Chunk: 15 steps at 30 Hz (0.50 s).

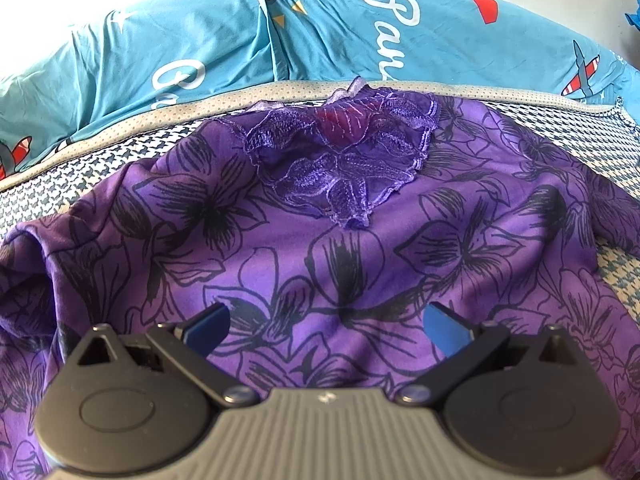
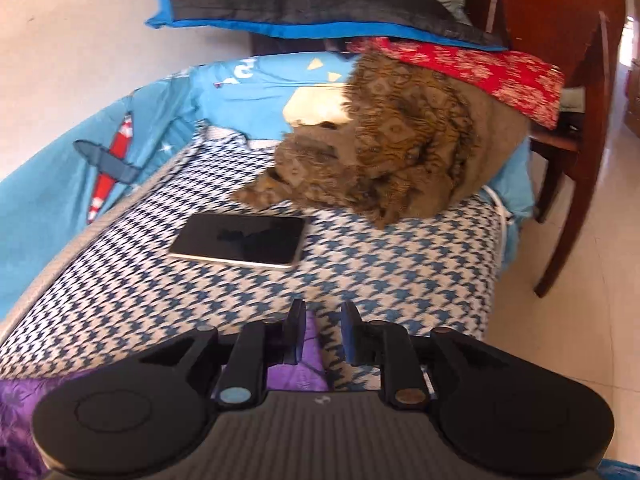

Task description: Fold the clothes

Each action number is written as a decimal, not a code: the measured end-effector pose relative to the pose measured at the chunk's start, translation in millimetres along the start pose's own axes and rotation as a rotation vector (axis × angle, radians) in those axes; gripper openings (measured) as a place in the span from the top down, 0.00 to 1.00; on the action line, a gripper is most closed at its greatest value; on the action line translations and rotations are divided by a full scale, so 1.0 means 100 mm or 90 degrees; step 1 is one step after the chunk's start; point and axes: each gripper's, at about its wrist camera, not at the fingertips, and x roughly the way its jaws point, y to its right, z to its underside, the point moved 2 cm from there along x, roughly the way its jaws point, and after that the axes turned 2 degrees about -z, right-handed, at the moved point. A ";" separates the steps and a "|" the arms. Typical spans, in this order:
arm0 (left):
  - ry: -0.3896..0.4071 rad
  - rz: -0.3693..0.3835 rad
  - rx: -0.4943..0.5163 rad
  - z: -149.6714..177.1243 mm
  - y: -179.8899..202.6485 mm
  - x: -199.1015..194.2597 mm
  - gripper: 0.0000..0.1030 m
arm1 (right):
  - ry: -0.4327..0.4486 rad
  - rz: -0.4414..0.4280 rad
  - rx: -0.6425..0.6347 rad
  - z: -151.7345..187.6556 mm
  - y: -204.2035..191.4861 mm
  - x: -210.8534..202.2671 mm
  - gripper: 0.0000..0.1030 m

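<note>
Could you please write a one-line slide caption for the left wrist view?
Open left tongs hover over a purple floral garment with a lace neckline, spread on a houndstooth bedcover.

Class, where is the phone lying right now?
In the right wrist view, the phone lies flat on the houndstooth sheet, left of centre, beside the brown blanket.

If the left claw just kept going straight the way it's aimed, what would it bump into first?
Most likely the purple flowered garment spread right under it. The left gripper tilts down at the cloth with its jaws wide apart and nothing between them. The lace trim lies farther on; depth is hard to judge.
</note>
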 end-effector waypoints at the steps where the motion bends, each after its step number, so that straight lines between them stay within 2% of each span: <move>1: -0.001 0.001 -0.001 0.00 0.00 0.00 0.00 | -0.005 -0.020 -0.005 0.01 -0.05 0.01 0.82; 3: 0.000 0.001 0.000 0.00 0.01 0.00 0.00 | -0.013 -0.060 -0.014 0.04 -0.17 0.03 0.82; 11: 0.011 -0.006 -0.017 0.00 -0.10 -0.04 0.00 | -0.035 -0.157 -0.093 0.23 -0.76 -0.07 0.80; 15: 0.024 -0.014 -0.031 -0.01 -0.21 -0.09 0.00 | -0.046 -0.199 -0.116 0.33 -1.02 -0.15 0.75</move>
